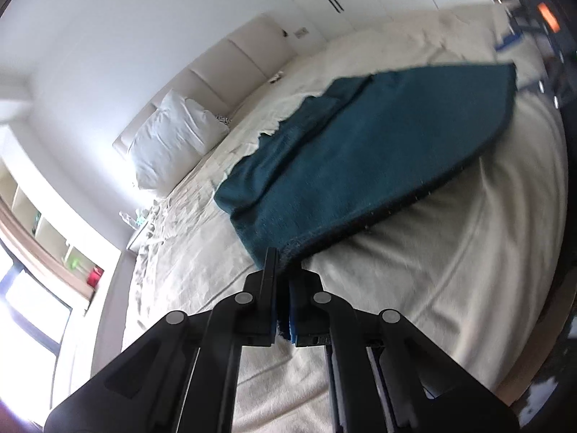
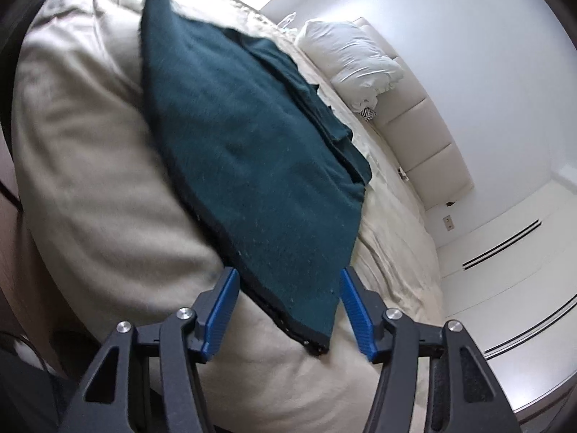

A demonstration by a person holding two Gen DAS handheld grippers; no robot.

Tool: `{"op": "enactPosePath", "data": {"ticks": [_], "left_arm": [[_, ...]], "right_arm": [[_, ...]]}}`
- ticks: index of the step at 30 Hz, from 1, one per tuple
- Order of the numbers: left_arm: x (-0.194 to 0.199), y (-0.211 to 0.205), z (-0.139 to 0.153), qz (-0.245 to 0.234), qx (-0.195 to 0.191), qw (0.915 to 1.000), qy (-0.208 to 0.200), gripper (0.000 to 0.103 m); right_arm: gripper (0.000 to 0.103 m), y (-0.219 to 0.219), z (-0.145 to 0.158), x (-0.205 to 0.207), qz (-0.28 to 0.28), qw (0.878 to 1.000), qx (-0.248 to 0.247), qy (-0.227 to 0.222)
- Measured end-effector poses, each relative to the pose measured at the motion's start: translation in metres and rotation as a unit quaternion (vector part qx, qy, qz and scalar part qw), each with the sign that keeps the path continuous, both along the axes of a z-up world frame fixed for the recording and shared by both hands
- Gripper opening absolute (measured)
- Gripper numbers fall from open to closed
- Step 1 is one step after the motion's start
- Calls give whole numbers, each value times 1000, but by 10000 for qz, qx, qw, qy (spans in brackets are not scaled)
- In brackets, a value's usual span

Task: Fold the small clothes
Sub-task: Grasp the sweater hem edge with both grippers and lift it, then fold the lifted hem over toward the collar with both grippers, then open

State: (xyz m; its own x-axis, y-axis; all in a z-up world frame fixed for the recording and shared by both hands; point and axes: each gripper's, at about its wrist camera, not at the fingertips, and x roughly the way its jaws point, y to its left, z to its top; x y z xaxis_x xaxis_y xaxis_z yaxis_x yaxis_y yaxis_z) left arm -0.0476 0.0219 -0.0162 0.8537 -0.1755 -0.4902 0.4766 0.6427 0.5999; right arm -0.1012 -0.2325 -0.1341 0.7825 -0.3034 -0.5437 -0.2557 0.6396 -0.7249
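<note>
A dark teal knit garment (image 1: 360,151) lies partly folded on a bed with a cream cover (image 1: 432,252). My left gripper (image 1: 283,270) is shut on the garment's near corner and holds that edge lifted off the bed. In the right wrist view the same garment (image 2: 252,151) stretches away from me, its dark hem (image 2: 288,324) passing between the blue pads (image 2: 223,310). My right gripper (image 2: 286,303) is open, its fingers on either side of the garment's near corner, not closed on it.
A white pillow (image 1: 173,137) leans on the padded cream headboard (image 1: 230,57) at the far end of the bed; it also shows in the right wrist view (image 2: 353,57). Shelves (image 1: 43,231) and a window stand to the left. White wardrobe doors (image 2: 505,252) line the wall.
</note>
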Motion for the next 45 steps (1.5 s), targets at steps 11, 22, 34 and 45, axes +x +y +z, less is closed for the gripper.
{"op": "enactPosePath", "data": {"ticks": [11,22,34,45], "left_arm": [[17,-10,60,134,-596,9981,-76,3],[30,-14,85,192,-811,9965,-76,3],[26,-13,100,158,-851,9961,-156,3],[9,0,52,200,-351,9990,200,3]], "right_arm": [[56,19,-14,0,533,9962,-678,74],[48,28,-15,-12,637,9955,-699,78],[34,-12,-13,11,53,9975,-691,136],[5,-28,21,26,-62,9998,-123,156]]}}
